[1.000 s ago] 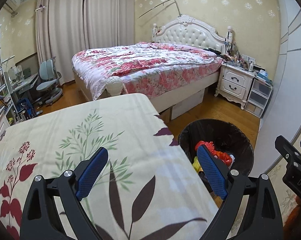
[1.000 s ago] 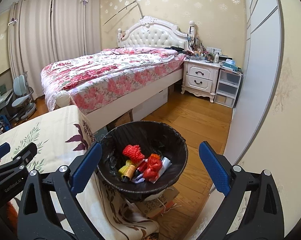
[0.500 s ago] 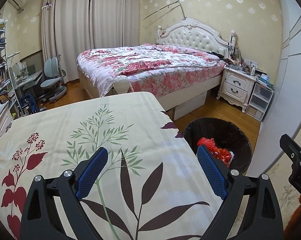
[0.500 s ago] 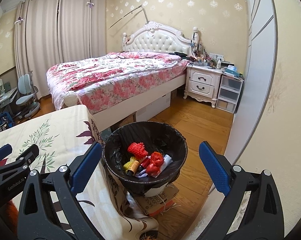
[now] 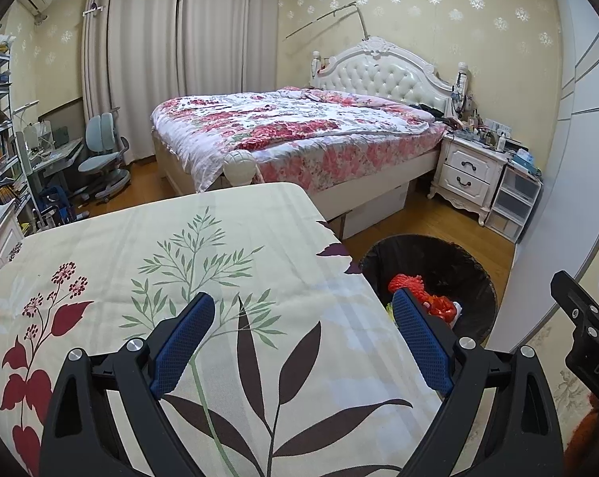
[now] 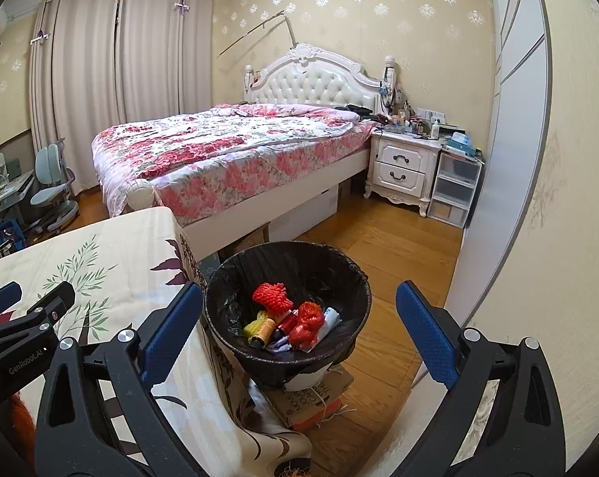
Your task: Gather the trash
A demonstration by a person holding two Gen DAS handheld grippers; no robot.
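Observation:
A black-lined trash bin (image 6: 355, 278) stands on the floor beside the table; it also shows in the left wrist view (image 5: 458, 262). It holds red net bags (image 6: 271, 296), a yellow net, a small bottle and white wrappers. My left gripper (image 5: 299, 342) is open and empty above the table with the leaf-print cloth (image 5: 160, 246). My right gripper (image 6: 299, 330) is open and empty above and in front of the bin. No loose trash shows on the cloth.
The bin rests on a cardboard box (image 6: 311, 397). A bed with a floral quilt (image 6: 227, 151) stands behind, with a white nightstand (image 6: 402, 167) and plastic drawers (image 6: 454, 190). A wardrobe wall (image 6: 510, 159) is on the right. A desk chair (image 5: 100, 159) is at far left.
Both grippers have drawn back and risen. More of the table cloth shows in the left wrist view and the bin looks smaller and farther. Both jaws stay open.

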